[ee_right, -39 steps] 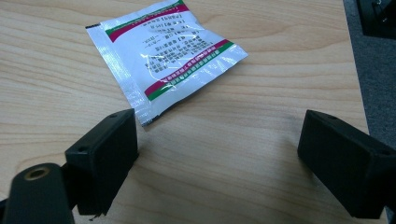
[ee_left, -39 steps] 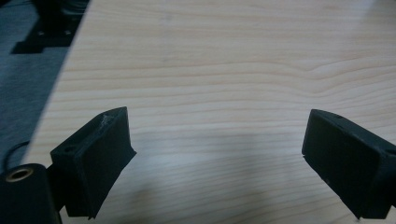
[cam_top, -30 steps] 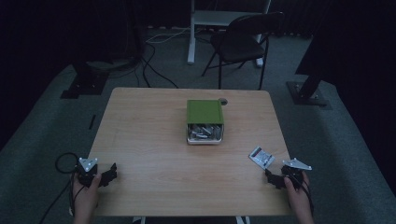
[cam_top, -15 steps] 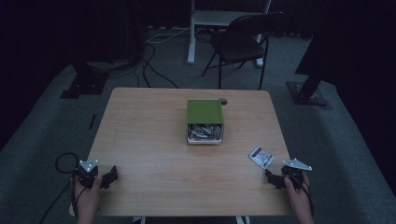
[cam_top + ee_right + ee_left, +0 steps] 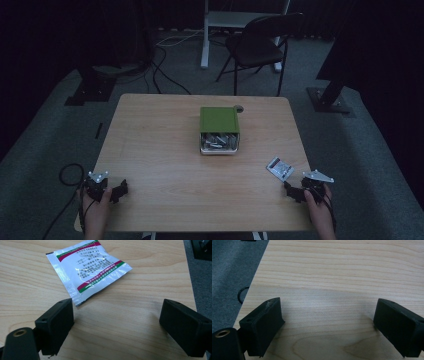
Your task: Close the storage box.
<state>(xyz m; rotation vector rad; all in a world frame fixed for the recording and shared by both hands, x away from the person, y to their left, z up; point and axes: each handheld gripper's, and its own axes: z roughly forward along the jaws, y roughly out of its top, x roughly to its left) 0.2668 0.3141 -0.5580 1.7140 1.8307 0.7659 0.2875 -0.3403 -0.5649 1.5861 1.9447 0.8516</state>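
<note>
One wooden table (image 5: 165, 150) carries a green box (image 5: 219, 120) at its middle, open toward the person, with small packets inside. Nearer, a lone sachet (image 5: 87, 268) lies flat just ahead of the right gripper (image 5: 117, 322), untouched. Both that and the left gripper (image 5: 329, 325) rest empty, jaws wide apart, so seemingly all the handling remains.

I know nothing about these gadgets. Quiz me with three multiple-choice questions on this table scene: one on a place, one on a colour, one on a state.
1. Where does the small white foil sachet lie?
A. beside the right gripper
B. inside the box
C. on the floor

2. What colour is the lid of the metal box at the middle of the wooden table?
A. red
B. green
C. blue

3. How do the left gripper's jaws stand?
A. shut on the sachet
B. open, nothing between
C. shut on a cable

Answers: 1 A, it lies just ahead of those jaws; 2 B, the lid shows green; 3 B, bare wood shows between them.
</note>
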